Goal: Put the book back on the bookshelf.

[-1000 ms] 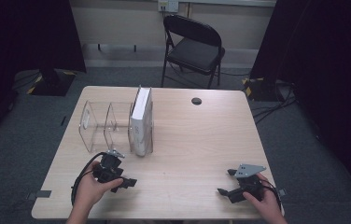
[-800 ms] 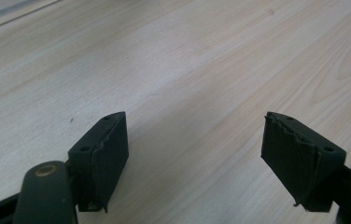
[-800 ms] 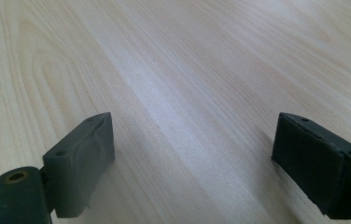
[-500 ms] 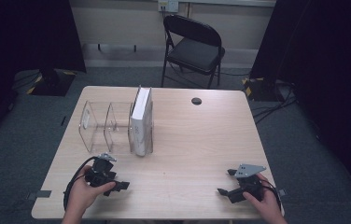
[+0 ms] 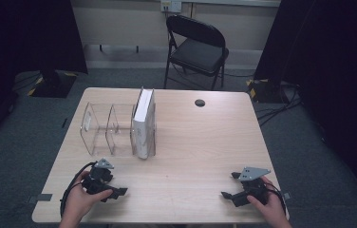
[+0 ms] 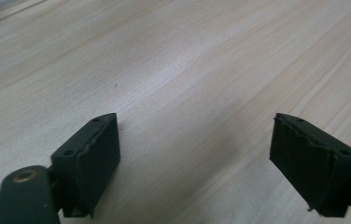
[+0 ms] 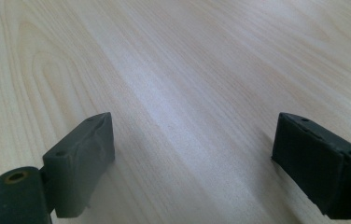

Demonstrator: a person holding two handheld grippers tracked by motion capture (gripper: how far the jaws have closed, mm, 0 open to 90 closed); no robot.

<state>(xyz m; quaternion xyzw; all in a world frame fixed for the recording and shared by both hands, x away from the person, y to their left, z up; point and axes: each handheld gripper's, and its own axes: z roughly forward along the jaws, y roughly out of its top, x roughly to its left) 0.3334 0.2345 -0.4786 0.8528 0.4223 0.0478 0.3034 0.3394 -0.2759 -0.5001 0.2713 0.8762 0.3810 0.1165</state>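
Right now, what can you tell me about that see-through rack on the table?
The clear rack looks like shiny plastic, with upright dividers making slots in a row. It stands upright on the left part of the wooden table. A white book stands on edge in its rightmost slot, leaning on a divider. The other slots look empty. Neither gripper touches it.

A book (image 5: 143, 124) stands in the rack's (image 5: 101, 128) rightmost slot, behind the left claw (image 5: 115, 192).

Your table (image 5: 205, 142) is pale wood-grain laminate, smooth with a soft sheen. Near its left edge the rack (image 5: 101, 127) looks like clear glossy plastic, and the book (image 5: 143, 124) in it shows a white, smooth cover. Your gripper pads (image 6: 94, 161) are matt black rubber, slightly rough-edged.
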